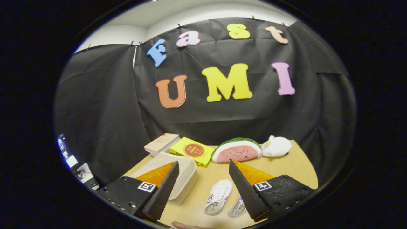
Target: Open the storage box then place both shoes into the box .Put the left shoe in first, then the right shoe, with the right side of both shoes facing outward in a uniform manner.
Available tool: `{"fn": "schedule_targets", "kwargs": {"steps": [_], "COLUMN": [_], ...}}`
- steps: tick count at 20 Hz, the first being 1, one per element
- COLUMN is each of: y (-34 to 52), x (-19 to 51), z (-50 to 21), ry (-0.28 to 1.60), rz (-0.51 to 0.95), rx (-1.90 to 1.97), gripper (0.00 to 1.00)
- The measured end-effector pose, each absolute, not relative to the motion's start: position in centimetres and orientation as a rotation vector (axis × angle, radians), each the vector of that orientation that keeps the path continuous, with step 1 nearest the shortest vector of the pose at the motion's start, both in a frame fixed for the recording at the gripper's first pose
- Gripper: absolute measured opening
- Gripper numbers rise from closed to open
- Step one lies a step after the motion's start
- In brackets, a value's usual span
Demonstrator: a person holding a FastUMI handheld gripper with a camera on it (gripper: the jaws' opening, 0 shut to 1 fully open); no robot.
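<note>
While the gripper [203, 167] hangs spread and empty, box [178, 175] looks closed, both shoes [218, 196] on table [295, 165]: nothing done.

Wooden table [287, 165] bears box [182, 178], shoes [218, 196], books [162, 143], plush toys [237, 150].

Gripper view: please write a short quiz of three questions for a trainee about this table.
1. True or false: the box lid is closed.
2. Where do the two shoes lie? A) inside the box B) on the table, between the fingers C) on the yellow book
3. Fill in: the gripper is ____.

Key:
1. True
2. B
3. Open, holding nothing
</note>
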State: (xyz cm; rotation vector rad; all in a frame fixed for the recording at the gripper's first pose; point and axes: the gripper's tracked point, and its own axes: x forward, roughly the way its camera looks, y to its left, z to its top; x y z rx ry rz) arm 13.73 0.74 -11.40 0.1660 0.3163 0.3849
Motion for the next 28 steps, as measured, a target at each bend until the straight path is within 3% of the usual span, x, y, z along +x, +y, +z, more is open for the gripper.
{"fn": "schedule_targets", "kwargs": {"steps": [9, 18, 19, 24, 28], "y": [8.6, 12.2, 12.7, 14.3, 13.3], "x": [22.1, 23.3, 23.3, 23.0, 22.9], "z": [-21.0, -26.6, -27.0, -26.8, -26.6], "ry": [0.695, 0.983, 1.013, 1.07, 1.078], "rz": [0.637, 0.953, 0.991, 1.176, 1.184], "rx": [0.369, 0.718, 0.757, 0.934, 0.973], "gripper": [0.94, 0.94, 0.85, 0.84, 0.49]}}
